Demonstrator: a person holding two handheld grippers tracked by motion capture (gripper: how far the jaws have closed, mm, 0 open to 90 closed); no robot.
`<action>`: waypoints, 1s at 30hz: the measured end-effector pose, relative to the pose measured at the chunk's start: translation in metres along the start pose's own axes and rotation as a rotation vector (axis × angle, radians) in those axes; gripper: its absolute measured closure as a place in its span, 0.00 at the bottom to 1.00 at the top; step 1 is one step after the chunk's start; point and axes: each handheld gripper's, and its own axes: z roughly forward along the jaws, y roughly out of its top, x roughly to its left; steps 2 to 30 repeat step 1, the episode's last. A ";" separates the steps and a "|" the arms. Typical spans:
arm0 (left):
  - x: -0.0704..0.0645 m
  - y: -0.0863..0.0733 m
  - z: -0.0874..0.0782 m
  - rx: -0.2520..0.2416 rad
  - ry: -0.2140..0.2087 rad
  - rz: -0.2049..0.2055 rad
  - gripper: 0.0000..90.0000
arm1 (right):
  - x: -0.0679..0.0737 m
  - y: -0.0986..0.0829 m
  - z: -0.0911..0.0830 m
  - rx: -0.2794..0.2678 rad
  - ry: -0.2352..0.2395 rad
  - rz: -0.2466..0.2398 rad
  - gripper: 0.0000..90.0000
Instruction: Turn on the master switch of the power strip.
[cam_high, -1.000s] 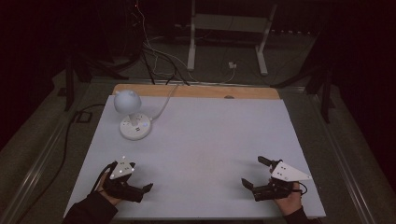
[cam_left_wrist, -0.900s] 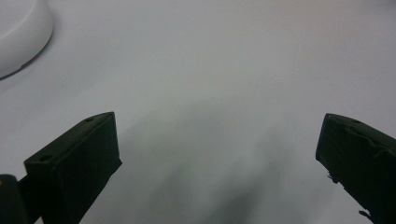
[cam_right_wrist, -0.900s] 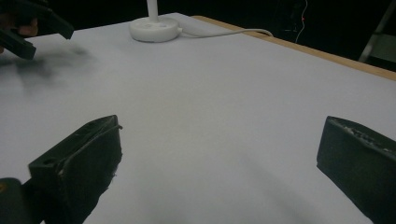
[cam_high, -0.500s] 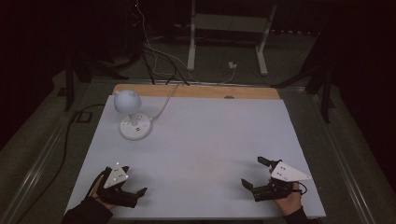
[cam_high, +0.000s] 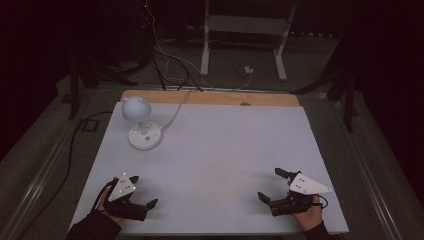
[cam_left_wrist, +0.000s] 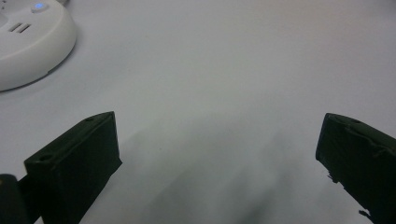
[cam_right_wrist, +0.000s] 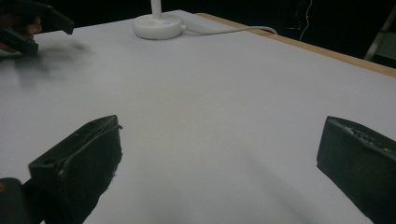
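Observation:
A person holds both grippers over a white table (cam_high: 215, 150), near its front edge. My left gripper (cam_high: 145, 191) is at the front left, open, its jaws wide apart with nothing between them. Along its own view, the left gripper (cam_left_wrist: 219, 135) looks over bare tabletop. My right gripper (cam_high: 269, 184) is at the front right, also open and empty. The right gripper (cam_right_wrist: 219, 140) faces across the table, and its view shows the left gripper (cam_right_wrist: 32, 25) at the top left.
A white desk lamp with a round base (cam_high: 145, 136) and a globe head (cam_high: 136, 108) stands at the back left; the base (cam_left_wrist: 28, 42) (cam_right_wrist: 158, 25) has a small blue light. Its cable (cam_high: 175, 112) runs off the back edge. A wooden strip (cam_high: 210, 98) borders the far side.
My left gripper has shifted slightly toward the near edge. The right gripper has stayed where it was. Both remain open.

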 end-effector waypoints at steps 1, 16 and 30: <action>0.000 0.000 0.000 -0.002 0.001 0.000 0.00 | 0.000 0.000 0.000 0.000 -0.001 -0.001 0.00; 0.000 0.000 0.000 -0.002 0.001 0.000 0.00 | 0.000 0.000 0.000 0.000 -0.001 -0.001 0.00; 0.000 0.000 0.000 -0.002 0.001 0.000 0.00 | 0.000 0.000 0.000 0.000 -0.001 -0.001 0.00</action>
